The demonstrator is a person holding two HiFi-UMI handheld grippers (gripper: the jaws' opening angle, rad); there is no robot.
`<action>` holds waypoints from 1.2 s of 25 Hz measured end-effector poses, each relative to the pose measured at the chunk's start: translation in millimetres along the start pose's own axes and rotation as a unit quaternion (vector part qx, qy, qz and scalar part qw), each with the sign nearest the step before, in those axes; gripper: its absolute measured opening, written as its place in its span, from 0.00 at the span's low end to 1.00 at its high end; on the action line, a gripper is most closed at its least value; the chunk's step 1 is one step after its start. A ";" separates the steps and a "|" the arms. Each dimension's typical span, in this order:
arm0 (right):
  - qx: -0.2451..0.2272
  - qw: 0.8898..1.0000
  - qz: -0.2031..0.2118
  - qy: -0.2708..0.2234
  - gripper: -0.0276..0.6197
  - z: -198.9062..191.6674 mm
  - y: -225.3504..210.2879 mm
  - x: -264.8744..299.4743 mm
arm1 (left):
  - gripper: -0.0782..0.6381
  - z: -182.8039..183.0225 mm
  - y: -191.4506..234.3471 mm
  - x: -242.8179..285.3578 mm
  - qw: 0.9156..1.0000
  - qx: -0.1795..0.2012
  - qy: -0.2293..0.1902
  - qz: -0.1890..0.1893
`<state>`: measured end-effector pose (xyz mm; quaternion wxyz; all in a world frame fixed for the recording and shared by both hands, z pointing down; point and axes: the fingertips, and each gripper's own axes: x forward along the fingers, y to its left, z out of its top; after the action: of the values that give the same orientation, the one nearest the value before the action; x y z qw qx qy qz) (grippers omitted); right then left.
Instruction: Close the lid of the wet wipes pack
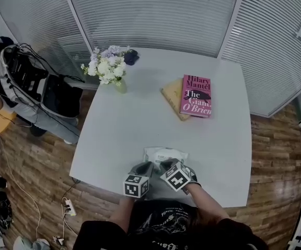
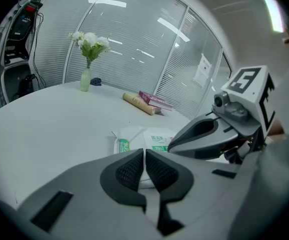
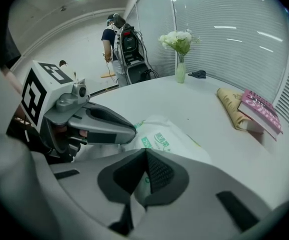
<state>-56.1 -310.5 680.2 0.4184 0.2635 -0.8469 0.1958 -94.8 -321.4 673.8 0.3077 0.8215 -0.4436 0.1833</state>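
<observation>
Wet wipes pack: soft white plastic pouch with green print, lying flat on the pale grey table near its front edge, directly ahead of the person.

Left gripper: tongs together, nothing between the pads; its tip sits just short of the near end of the pack. Right gripper: tongs likewise pressed together and empty, nose angled down over the pack's top face. In the right gripper view the left tool's tip lies against the pouch's near left side. Whether either tip actually bears on the flap cannot be told.

Lid: not resolved in any view, so open or shut is undetermined.

Judgement: the pressing step is in hand, with closed tips used as pushers rather than pinchers. Next move likely calls for a firm downward push along the flap edge while the other tool steadies the pouch, since the soft film may slide or buckle.

Pink hardback book and white flowers in a small vase stand well apart, uninvolved.
</observation>
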 end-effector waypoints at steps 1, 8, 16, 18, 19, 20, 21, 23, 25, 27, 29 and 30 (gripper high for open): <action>0.003 1.000 -0.002 0.001 0.04 -0.3 -0.2 1.0 | 0.13 -0.7 0.1 0.2 1.000 -0.001 0.000 0.000; 0.041 0.999 0.021 -0.020 0.04 -1.4 -6.3 1.4 | 0.13 0.7 -1.6 2.0 1.000 -0.007 0.005 -0.002; 0.108 0.971 -0.036 -0.211 0.04 45.5 -48.3 -71.4 | 0.13 45.8 -13.8 -19.8 0.998 0.002 -0.066 -0.010; 0.109 0.955 -0.050 -0.272 0.04 58.4 -57.7 -105.9 | 0.13 68.9 -21.3 -27.8 0.995 0.014 -0.098 -0.012; 0.108 0.947 -0.061 -0.297 0.04 62.4 -62.2 -123.0 | 0.13 82.1 -26.2 -32.1 0.993 0.021 -0.117 -0.014; 0.106 0.939 -0.078 -0.317 0.04 64.4 -67.0 -138.4 | 0.13 95.9 -31.2 -37.0 0.990 0.029 -0.137 -0.016; 0.104 0.932 -0.099 -0.332 0.04 64.4 -72.1 -152.0 | 0.13 109.7 -35.9 -42.5 0.987 0.038 -0.157 -0.017; 0.100 0.920 -0.146 -0.350 0.04 59.9 -81.8 -175.1 | 0.13 134.9 -44.9 -55.7 0.979 0.062 -0.192 -0.017; 0.101 0.906 -0.190 -0.365 0.04 53.2 -88.8 -196.4 | 0.13 154.0 -54.0 -70.7 0.971 0.092 -0.220 -0.011; 0.107 0.890 -0.221 -0.384 0.04 46.7 -91.1 -214.1 | 0.13 166.4 -61.5 -85.2 0.963 0.118 -0.243 -0.005; 0.109 0.879 -0.241 -0.397 0.04 39.3 -87.8 -225.6 | 0.13 172.8 -66.5 -98.8 0.957 0.127 -0.262 -0.002; 0.106 0.876 -0.253 -0.396 0.04 35.0 -85.1 -230.2 | 0.13 174.2 -68.2 -105.1 0.954 0.128 -0.270 0.000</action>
<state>92.3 -331.6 482.8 0.0526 0.5675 -0.8201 0.0511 -89.2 -344.6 460.6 0.0690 0.8729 -0.4830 0.0095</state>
